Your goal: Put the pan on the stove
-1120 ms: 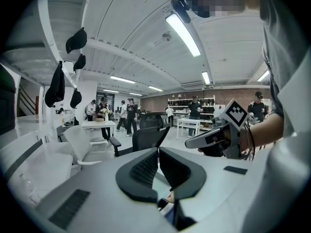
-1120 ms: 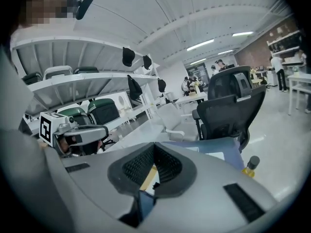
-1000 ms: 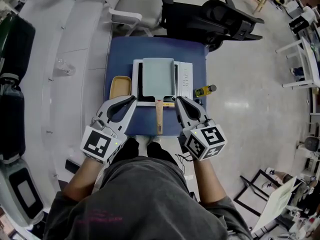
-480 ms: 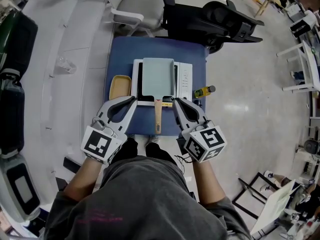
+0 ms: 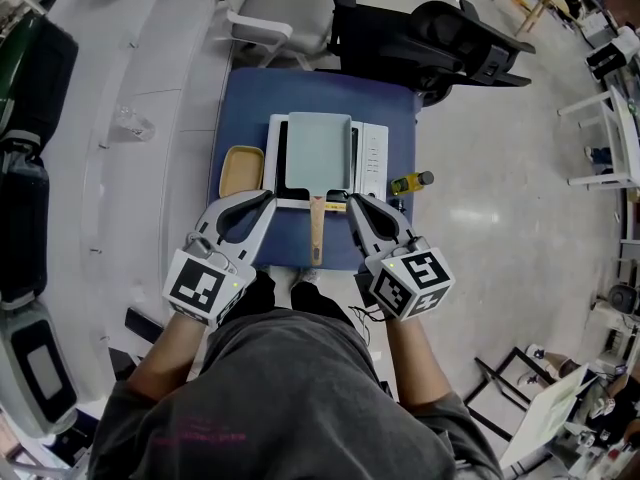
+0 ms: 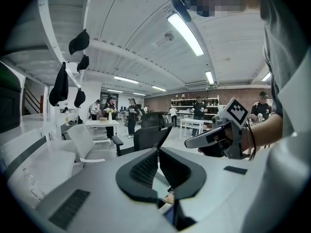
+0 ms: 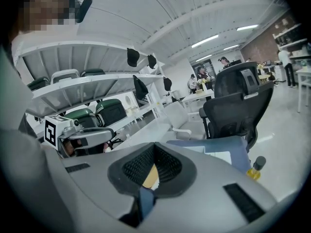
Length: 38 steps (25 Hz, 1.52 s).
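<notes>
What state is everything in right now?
Pale green rectangular pan, wooden handle: resting on the white flat stove, unheld.
Stove: carrying the pan.
Yellow shallow dish: looks empty, beside the stove.
Yellow bottle, dark cap: upright, capped.
Left gripper: fingers shut, empty.
Right gripper: fingers shut, empty.

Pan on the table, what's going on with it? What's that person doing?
A person holds a gripper in each hand at the near edge of the blue table. The pale green pan sits on the white stove, its wooden handle pointing back between the two grippers. The left gripper and the right gripper are both shut and empty, one on each side of the handle. A yellow dish lies left of the stove, a small bottle to its right.
</notes>
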Each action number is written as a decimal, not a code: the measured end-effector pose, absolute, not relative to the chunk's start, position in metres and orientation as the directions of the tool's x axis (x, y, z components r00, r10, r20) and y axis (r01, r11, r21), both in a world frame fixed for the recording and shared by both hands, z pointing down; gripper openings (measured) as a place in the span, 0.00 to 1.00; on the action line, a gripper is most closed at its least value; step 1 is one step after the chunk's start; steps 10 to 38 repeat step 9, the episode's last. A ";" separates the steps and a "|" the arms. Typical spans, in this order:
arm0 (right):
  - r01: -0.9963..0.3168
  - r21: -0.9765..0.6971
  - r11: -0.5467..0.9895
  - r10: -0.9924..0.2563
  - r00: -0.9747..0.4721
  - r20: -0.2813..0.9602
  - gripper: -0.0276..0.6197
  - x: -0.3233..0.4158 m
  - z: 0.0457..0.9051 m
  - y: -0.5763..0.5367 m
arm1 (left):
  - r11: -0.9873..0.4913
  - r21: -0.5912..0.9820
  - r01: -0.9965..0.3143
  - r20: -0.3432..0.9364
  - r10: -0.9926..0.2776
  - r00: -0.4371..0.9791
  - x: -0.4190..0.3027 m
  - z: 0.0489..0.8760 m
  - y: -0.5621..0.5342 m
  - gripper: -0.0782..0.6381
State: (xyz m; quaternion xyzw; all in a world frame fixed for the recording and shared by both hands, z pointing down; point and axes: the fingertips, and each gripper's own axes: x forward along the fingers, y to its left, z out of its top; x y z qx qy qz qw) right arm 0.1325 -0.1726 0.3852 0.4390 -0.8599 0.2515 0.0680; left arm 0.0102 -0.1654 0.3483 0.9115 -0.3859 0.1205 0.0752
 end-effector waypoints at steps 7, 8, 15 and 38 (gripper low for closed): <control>-0.787 -0.371 0.494 -0.709 -0.611 0.351 0.05 0.135 0.390 -0.179 | -0.679 0.054 -0.732 0.283 -0.693 0.663 0.011 0.352 -0.168 0.12; -0.786 -0.370 0.495 -0.708 -0.612 0.353 0.05 0.135 0.390 -0.179 | -0.678 0.055 -0.733 0.283 -0.693 0.663 0.011 0.353 -0.169 0.12; -0.786 -0.370 0.496 -0.706 -0.612 0.355 0.05 0.135 0.391 -0.180 | -0.677 0.056 -0.734 0.283 -0.694 0.662 0.011 0.353 -0.170 0.12; -0.786 -0.370 0.496 -0.706 -0.612 0.355 0.05 0.135 0.391 -0.180 | -0.677 0.056 -0.734 0.283 -0.694 0.662 0.011 0.353 -0.170 0.12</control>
